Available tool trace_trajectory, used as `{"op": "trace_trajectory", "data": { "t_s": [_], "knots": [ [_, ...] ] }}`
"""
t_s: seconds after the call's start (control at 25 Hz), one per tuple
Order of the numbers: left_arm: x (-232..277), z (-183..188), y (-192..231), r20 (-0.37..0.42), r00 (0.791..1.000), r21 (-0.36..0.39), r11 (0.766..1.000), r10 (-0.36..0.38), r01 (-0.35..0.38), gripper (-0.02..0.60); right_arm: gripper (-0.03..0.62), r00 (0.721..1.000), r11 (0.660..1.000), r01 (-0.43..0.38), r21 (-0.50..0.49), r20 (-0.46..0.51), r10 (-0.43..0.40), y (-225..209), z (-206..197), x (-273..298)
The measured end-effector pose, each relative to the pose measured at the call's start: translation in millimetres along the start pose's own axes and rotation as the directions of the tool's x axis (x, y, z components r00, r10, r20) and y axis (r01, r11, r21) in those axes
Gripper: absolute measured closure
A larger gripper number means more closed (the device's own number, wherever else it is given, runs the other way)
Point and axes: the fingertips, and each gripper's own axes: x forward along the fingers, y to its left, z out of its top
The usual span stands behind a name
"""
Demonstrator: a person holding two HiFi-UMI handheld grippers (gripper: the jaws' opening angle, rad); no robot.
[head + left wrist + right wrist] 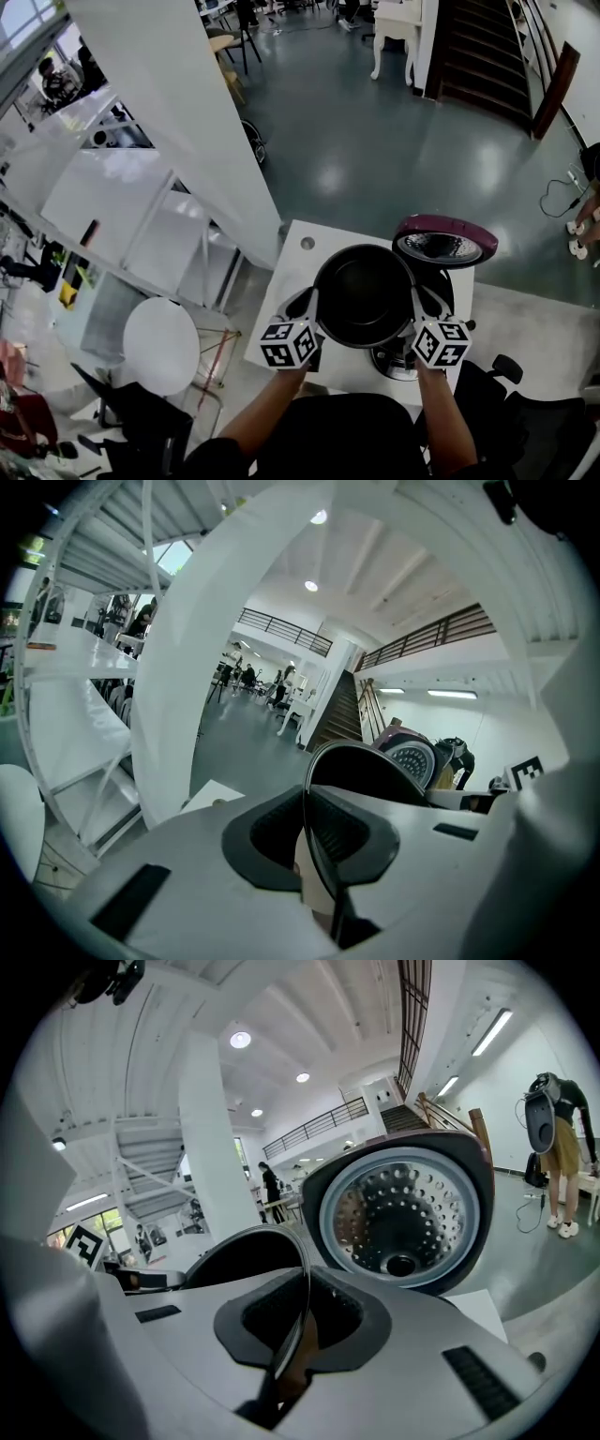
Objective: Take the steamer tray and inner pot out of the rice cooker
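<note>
The black inner pot (364, 295) hangs above the white table (298, 267), held by its rim on both sides. My left gripper (314, 317) is shut on the pot's left rim, and the thin edge (317, 850) runs between its pads. My right gripper (414, 317) is shut on the right rim (298, 1321). The rice cooker stands behind and to the right with its maroon lid (443, 241) raised, the perforated inner plate (403, 1208) facing me. A round metal piece (397, 362), perhaps the steamer tray, lies on the table beneath the right gripper.
A large white pillar and stair frame (178, 122) rise at the left. A round white stool (161, 345) stands left of the table, and black chair parts (511, 375) sit at the right. A person (560, 1138) stands far right on the grey floor.
</note>
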Motion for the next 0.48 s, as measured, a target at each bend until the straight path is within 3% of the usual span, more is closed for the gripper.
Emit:
{"op": "trace_trajectory", "data": {
  "t_s": [0.48],
  "knots": [
    [-30.3, 17.0, 95.8, 0.012, 0.997, -0.031, 0.997, 0.073, -0.072, 0.561, 0.577, 0.997, 0.998, -0.061, -0.034, -0.058, 0.059, 85.2, -21.5, 59.6]
  ]
}}
